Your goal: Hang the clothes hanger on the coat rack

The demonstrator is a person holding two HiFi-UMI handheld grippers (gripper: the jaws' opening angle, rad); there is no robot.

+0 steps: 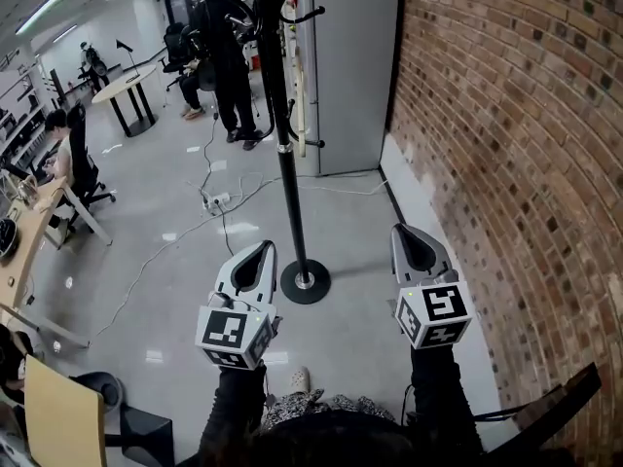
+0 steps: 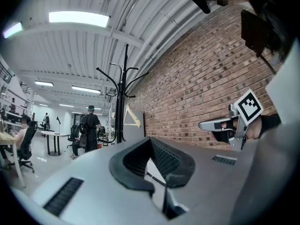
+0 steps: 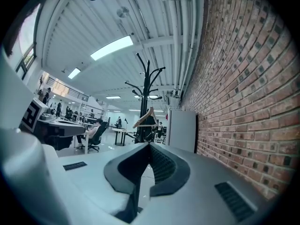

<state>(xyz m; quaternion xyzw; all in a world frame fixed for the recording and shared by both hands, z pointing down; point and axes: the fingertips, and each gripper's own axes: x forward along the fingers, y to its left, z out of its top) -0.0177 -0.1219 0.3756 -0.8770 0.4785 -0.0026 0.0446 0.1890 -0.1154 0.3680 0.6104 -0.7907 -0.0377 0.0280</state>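
The black coat rack [image 1: 285, 154] stands on its round base [image 1: 305, 282] on the grey floor, just ahead of me and between my two grippers. A pale wooden hanger [image 3: 145, 117] hangs from the rack's arms; it also shows in the left gripper view as the hanger [image 2: 131, 116], beside the pole. My left gripper [image 1: 265, 249] is held level left of the base, jaws together and empty. My right gripper [image 1: 401, 230] is level on the right of the base, jaws also closed with nothing between them. Both point toward the rack and are clear of it.
A brick wall [image 1: 506, 144] runs along the right. A grey cabinet [image 1: 355, 66] stands behind the rack. A power strip [image 1: 216, 200] and cables lie on the floor to the left. A person in black [image 1: 229, 66] stands beyond; desks and seated people fill the left side.
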